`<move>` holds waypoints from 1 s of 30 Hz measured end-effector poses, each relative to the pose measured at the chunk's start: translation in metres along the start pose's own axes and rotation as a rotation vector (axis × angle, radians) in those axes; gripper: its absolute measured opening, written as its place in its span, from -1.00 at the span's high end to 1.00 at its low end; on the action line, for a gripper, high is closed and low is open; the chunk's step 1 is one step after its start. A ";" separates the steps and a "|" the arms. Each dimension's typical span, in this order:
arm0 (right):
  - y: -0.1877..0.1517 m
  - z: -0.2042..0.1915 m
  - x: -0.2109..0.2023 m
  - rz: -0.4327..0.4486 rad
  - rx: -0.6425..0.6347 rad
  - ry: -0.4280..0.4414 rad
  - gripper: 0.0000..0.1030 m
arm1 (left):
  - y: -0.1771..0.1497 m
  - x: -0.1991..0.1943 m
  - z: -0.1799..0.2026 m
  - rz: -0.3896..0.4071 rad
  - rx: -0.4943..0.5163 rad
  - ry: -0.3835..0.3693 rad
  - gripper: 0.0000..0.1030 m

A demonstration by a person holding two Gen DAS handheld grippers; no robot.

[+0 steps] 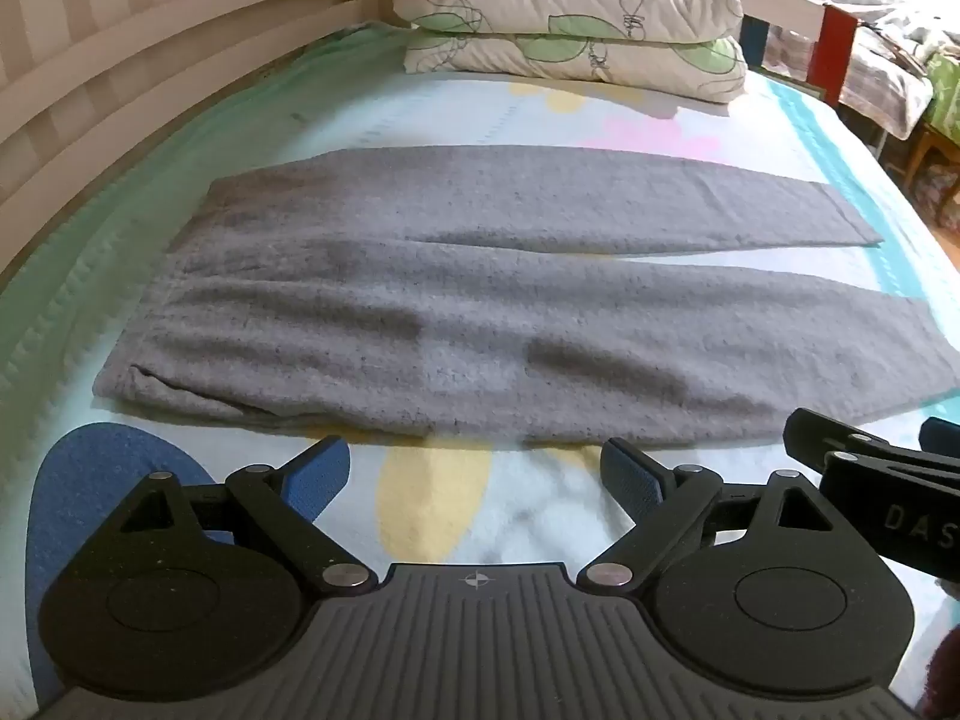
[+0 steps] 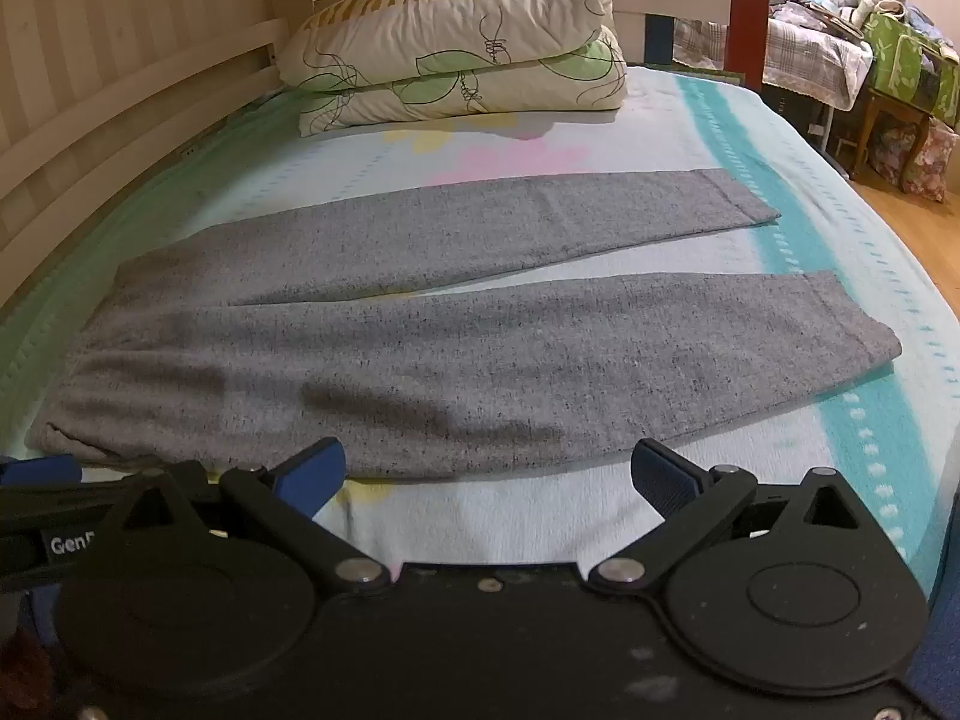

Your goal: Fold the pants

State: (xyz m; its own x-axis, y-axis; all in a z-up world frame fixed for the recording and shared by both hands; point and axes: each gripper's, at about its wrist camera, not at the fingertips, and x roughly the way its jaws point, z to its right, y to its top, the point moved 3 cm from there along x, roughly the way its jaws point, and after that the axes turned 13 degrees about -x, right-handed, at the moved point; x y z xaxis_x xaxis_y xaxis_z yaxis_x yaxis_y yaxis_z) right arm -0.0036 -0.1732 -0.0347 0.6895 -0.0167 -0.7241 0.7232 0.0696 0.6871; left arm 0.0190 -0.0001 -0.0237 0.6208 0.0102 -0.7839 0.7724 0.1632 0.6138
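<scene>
Grey sweatpants point(image 1: 456, 324) lie flat on the bed, waistband at the left, two legs spread toward the right with a narrow gap between them. They also show in the right wrist view point(image 2: 456, 360). My left gripper point(image 1: 474, 468) is open and empty, just short of the near edge of the pants around the hip and thigh. My right gripper point(image 2: 486, 468) is open and empty, just short of the near leg's edge. The right gripper's body shows at the right of the left wrist view point(image 1: 876, 468), close beside the left one.
The bed sheet point(image 1: 420, 516) has pastel flower and blue patterns. Two stacked pillows point(image 1: 570, 18) lie at the far end. A slatted wooden rail point(image 1: 120, 78) runs along the left. The bed's right edge drops to a wooden floor point(image 2: 924, 240) with cluttered furniture point(image 2: 900, 60).
</scene>
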 end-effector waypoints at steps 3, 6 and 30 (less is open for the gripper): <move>0.000 0.000 0.000 -0.002 0.000 0.001 -1.00 | 0.000 0.000 0.000 0.002 -0.003 -0.001 -0.77; 0.000 0.000 -0.001 -0.001 -0.001 0.000 -1.00 | -0.003 0.001 0.004 0.002 -0.006 0.000 -0.77; 0.000 -0.001 -0.001 -0.005 -0.001 0.000 -1.00 | -0.003 0.001 0.001 -0.006 -0.006 -0.005 -0.77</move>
State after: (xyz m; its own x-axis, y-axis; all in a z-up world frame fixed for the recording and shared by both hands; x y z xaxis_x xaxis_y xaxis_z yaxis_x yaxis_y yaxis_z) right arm -0.0039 -0.1727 -0.0338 0.6855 -0.0168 -0.7279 0.7270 0.0707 0.6830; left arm 0.0179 -0.0016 -0.0264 0.6166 0.0045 -0.7873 0.7755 0.1691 0.6083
